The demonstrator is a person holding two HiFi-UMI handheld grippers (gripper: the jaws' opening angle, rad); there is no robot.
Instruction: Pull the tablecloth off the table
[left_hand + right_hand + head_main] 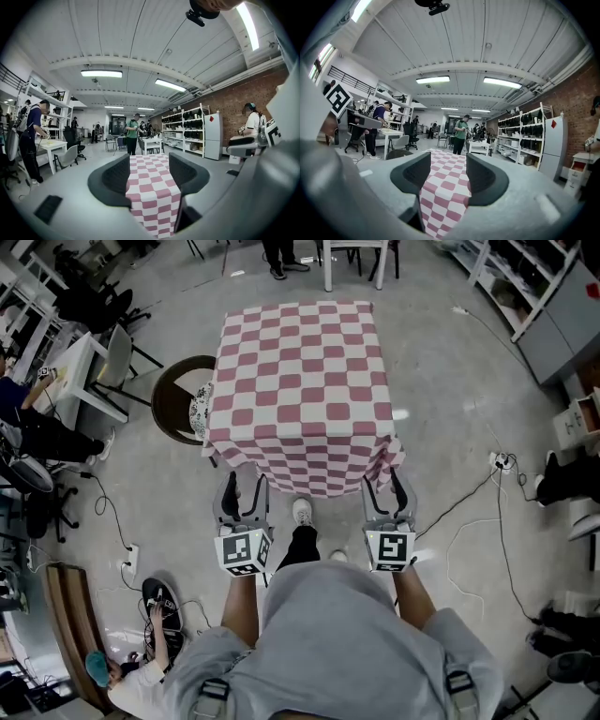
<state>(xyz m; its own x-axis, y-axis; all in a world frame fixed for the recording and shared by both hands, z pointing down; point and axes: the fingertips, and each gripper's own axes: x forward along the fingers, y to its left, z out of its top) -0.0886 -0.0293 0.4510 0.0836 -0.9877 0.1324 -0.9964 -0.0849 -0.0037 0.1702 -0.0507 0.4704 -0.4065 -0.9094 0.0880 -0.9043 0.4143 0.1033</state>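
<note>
pink checked tablecloth point(300, 381) lies spread out

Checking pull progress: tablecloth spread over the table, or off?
Spread. The tablecloth lies flat and unbunched, its near edge and corners hanging down.

Tablecloth point(300, 381) covers table, hanging over its near edge. Left gripper point(246, 488) and right gripper point(387, 486) just before that edge, one near each corner. Chair point(178, 395) left of table, far chair point(354, 259) behind it.
</note>
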